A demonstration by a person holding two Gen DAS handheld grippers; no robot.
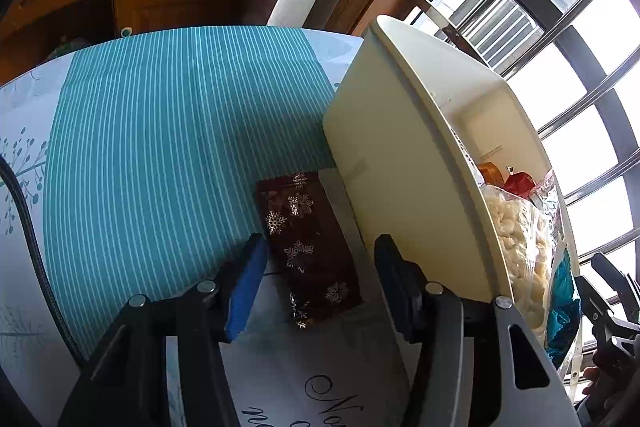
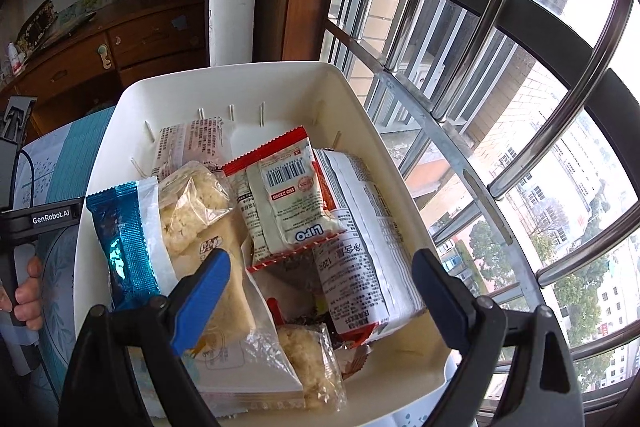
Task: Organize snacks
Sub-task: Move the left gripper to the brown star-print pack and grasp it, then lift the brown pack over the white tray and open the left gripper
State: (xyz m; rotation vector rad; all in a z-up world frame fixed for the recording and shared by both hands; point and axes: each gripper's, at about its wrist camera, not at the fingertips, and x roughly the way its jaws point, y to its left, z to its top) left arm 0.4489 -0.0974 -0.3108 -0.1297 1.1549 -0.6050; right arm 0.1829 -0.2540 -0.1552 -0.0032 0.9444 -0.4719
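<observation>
Looking along the left gripper (image 1: 320,267), the left wrist camera alone shows a dark brown foil snack packet printed with silver snowflakes (image 1: 310,251), lying flat on a white printed card (image 1: 320,367) over a teal cloth with thin white stripes (image 1: 180,131). The packet sits between the wide-open jaws, nearer the blue-padded finger at 9 o'clock, and neither finger touches it; nothing is held. At 3 o'clock rises the outer wall of a cream plastic storage bin (image 1: 392,155), just beside the packet.

Only the right wrist camera sees down into that bin (image 2: 280,83): a red-edged white Lipo packet with a barcode (image 2: 286,195) at 12 o'clock, a large white printed bag (image 2: 364,243) at 2 o'clock, a shiny blue foil packet (image 2: 124,243) at 9 o'clock, and clear bags of pale puffed snacks (image 2: 192,207). The right gripper (image 2: 320,291) hangs spread wide above them, gripping nothing. A barred window (image 2: 500,67) fills the right side.
</observation>
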